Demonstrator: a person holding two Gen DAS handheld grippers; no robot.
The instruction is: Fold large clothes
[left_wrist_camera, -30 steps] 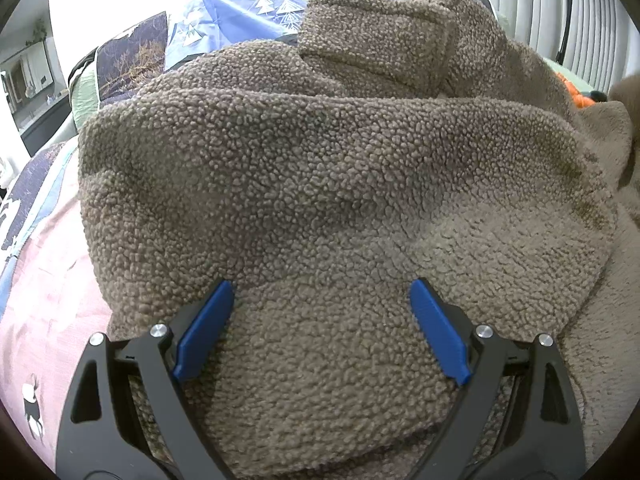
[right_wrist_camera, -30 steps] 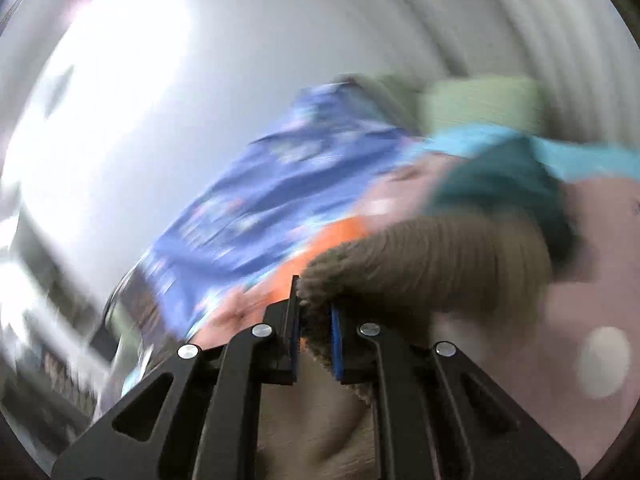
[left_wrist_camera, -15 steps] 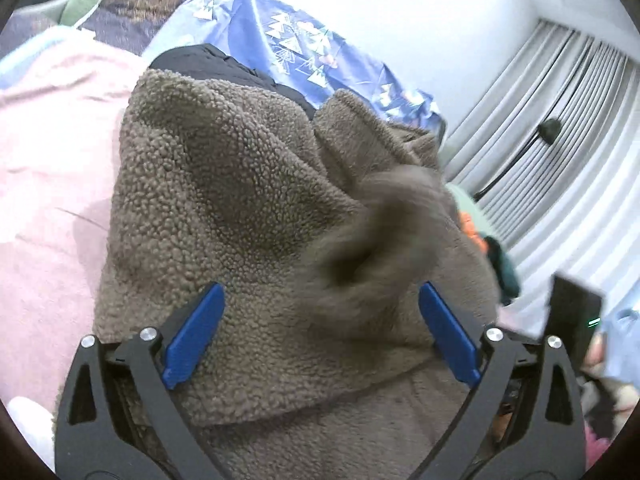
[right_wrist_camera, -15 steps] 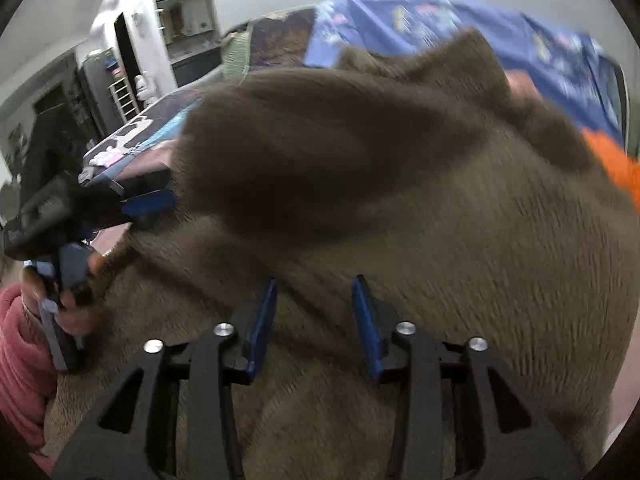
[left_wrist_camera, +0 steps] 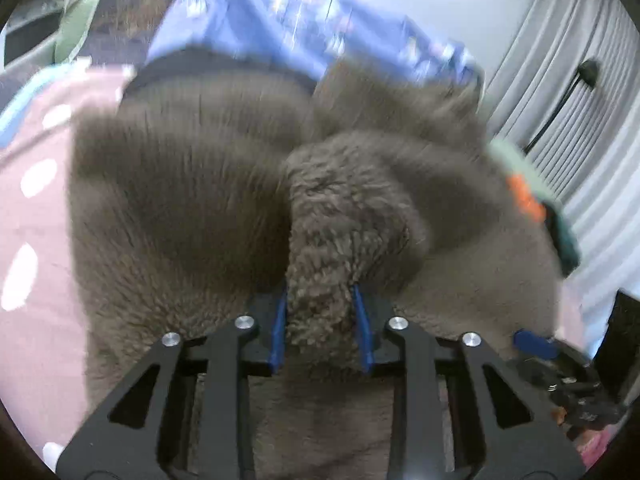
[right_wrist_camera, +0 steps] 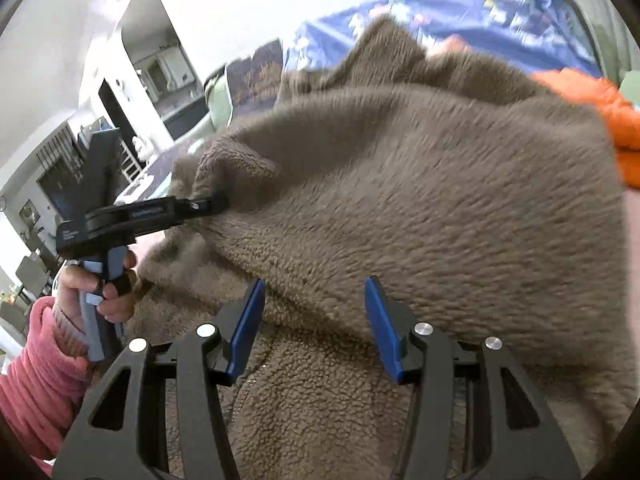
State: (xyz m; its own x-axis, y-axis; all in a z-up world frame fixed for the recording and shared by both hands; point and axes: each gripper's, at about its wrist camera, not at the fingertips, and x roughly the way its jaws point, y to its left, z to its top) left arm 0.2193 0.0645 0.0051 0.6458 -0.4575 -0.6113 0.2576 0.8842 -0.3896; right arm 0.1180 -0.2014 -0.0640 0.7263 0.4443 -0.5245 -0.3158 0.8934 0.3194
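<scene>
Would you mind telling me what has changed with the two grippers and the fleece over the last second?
The left gripper, wide open a second ago, has just closed on a bunched fold of the brown fleece jacket. The right gripper, then pinching the fleece, has just opened and released it; fleece lies between its pads. The jacket stays on the pink bedcover.

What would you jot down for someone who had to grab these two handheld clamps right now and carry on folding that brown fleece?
Left gripper: jaws have just been closing and now pinch a bunched fold of the brown fleece.
Right gripper: jaws have just been opening; fleece lies between the blue pads, but they do not press on it.
The fleece is heaped on the pink bedding, with an orange garment beside it.
Done: a fold has been gathered in the left grip.
Left: probably carry that fold across, lay it flat, then finish folding; the fleece is still rumpled.
</scene>
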